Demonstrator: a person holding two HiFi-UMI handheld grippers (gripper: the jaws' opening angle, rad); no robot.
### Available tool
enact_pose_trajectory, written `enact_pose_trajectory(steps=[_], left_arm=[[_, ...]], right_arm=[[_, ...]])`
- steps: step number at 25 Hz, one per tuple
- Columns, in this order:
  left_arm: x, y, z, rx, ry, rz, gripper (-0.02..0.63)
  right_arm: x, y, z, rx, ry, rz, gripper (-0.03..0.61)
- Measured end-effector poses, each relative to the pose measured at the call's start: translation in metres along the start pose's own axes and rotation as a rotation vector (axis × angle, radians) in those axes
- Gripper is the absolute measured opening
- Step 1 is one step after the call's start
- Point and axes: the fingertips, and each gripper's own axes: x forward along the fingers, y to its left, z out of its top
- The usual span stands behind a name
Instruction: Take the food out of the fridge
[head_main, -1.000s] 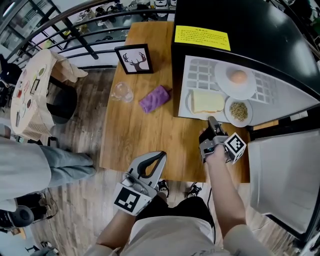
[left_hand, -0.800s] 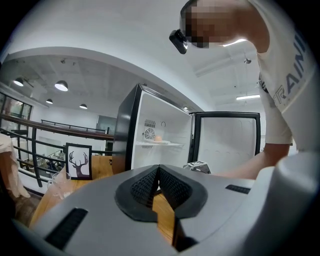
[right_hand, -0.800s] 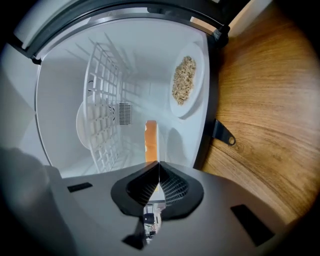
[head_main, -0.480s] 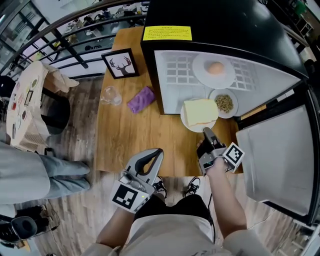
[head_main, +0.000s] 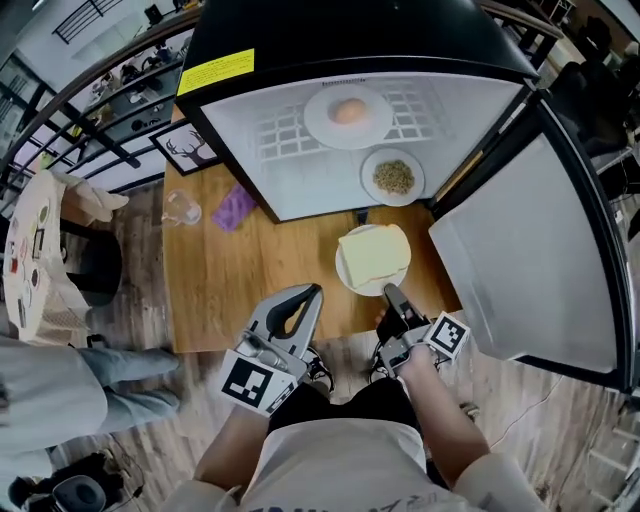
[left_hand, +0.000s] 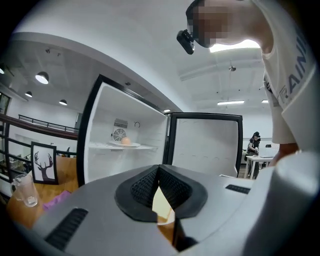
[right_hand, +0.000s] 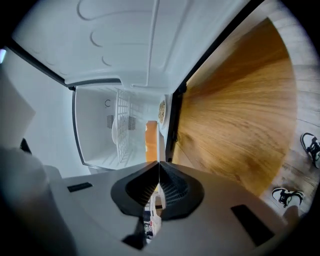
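The black fridge (head_main: 300, 30) stands open on the wooden table (head_main: 250, 290). On its white shelf sit a plate with an egg-like food (head_main: 348, 112) and a small bowl of grains (head_main: 393, 177). A white plate carrying a pale yellow slab (head_main: 372, 258) lies outside the fridge, over the table's near part. My right gripper (head_main: 388, 293) is shut on that plate's near rim, and in the right gripper view (right_hand: 159, 164) the rim runs edge-on from the closed jaws. My left gripper (head_main: 310, 292) hovers at the table's front edge, shut and holding nothing (left_hand: 159, 169).
The fridge door (head_main: 520, 240) swings wide to the right. On the table's left are a framed deer picture (head_main: 190, 148), a clear glass (head_main: 180, 207) and a purple cloth (head_main: 235, 207). A railing and a cloth-covered round table (head_main: 40, 250) lie at the left.
The right gripper has drawn the plate with the yellow slab off the fridge shelf and out over the table. The left gripper has stayed near the table's front edge.
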Motion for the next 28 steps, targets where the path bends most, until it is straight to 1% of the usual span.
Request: enact_pose_trajectory(steps=[3,7,11,14,18,22,28], left_arm=[[0.010,-0.015,0.003,0.008,-0.002,-0.042,0.009],[0.020,-0.029,-0.001,0.007,0.010,-0.076,0.009],[0.028,-0.040,-0.006,0.008,0.020,-0.100,0.009],[0.030,-0.046,-0.007,0.009,0.027,-0.111,0.009],[0.032,-0.052,-0.006,0.012,0.034,-0.118,0.009],[0.033,-0.052,-0.009,0.012,0.039,-0.113,0.009],[0.031,-0.052,-0.014,0.007,0.043,-0.109,0.009]], right_arm=[[-0.027,-0.014,0.004,0.010,-0.031,-0.034,0.025],[-0.057,-0.035,0.010,0.002,-0.056,-0.075,0.025],[-0.080,-0.058,0.018,-0.005,-0.091,-0.114,0.025],[-0.092,-0.069,0.020,0.015,-0.118,-0.129,0.025],[-0.102,-0.082,0.021,0.037,-0.133,-0.151,0.025],[-0.102,-0.092,0.026,0.037,-0.133,-0.166,0.025],[-0.101,-0.103,0.031,0.043,-0.133,-0.253,0.026]])
